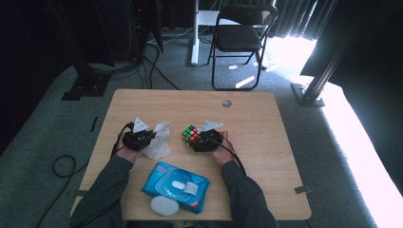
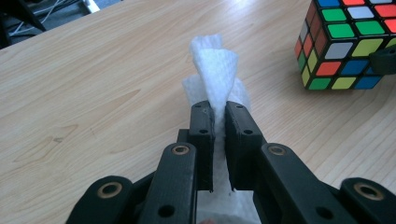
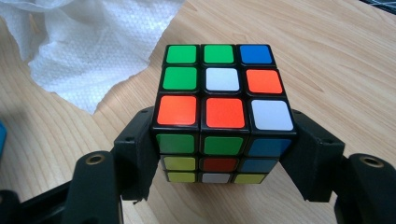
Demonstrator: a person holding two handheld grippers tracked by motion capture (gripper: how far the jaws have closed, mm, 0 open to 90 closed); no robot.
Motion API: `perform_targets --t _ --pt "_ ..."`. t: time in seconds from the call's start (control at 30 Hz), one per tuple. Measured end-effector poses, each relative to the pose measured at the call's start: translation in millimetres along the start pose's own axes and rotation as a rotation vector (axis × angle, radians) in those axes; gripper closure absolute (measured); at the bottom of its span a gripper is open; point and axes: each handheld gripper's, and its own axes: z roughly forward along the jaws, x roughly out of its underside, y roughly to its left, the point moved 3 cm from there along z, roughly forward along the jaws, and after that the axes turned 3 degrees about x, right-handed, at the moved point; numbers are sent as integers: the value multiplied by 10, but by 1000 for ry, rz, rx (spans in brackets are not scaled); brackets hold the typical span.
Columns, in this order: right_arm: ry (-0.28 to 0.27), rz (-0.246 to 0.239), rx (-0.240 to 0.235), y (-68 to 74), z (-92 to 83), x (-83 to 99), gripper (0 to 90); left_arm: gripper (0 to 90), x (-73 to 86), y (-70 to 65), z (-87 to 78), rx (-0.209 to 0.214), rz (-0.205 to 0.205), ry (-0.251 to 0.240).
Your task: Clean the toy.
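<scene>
1. High view is showing the person working at a wooden table [image 1: 266,142], with the left gripper [image 1: 151,134] pinching a white wipe [image 1: 159,142] and the right gripper [image 1: 196,139] clamping a puzzle cube [image 1: 190,133]; the likely step is wiping the cube clean.
2. Left gripper view is showing the left gripper [image 2: 219,114] with its jaws nearly together, squeezing a twisted fold of the wipe [image 2: 215,70] between them; the wipe is rising past the fingertips [image 2: 201,116] and trailing back under them.
3. Right gripper view is showing the right gripper [image 3: 223,140] spread as wide as the cube [image 3: 223,107], its pads pressing on two opposite sides, low down; the cube is sitting between the fingers [image 3: 140,149], and whether it is resting on the table cannot be told.
4. To do the step well, the left hand is better off bringing the loose end of the wipe beyond its fingertips onto the upper face, which is lying free above the right fingers.
5. Keeping the right grip firm is helping, since a rub could turn a layer or push the cube out from between the pads.
6. Light strokes are safer, because the thin wipe could tear or slip from the pinch.
7. A blue wipe pack [image 1: 176,185] is lying behind both grippers, toward the person; its print is too small to read, and no writing is showing on the cube.
</scene>
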Motion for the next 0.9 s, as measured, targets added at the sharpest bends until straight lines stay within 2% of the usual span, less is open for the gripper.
perform_targets --t 0.13,0.27,0.43,0.5,0.57,0.6,0.63,0.7,0.9 --pt "15 -1 11 -7 26 24 343 817 60 9 62 -10 2 43" --pt "19 4 14 -22 26 39 343 818 111 56 92 -48 -13 68" --pt "24 8 14 -36 18 58 343 819 90 117 16 -90 -50 33" --pt "22 8 19 -43 9 58 343 817 86 114 14 -81 -48 35" --pt "20 8 19 -46 8 57 343 809 101 79 45 -63 -27 55" --pt "19 10 18 -49 9 56 343 762 113 59 68 -52 -22 64" --pt "19 10 18 -49 9 56 343 762 128 41 95 -31 -23 77" --pt "22 10 18 -47 13 59 343 696 154 3 140 -17 -15 90" --pt "33 12 17 -48 39 89 343 585 136 -32 133 26 -35 65"
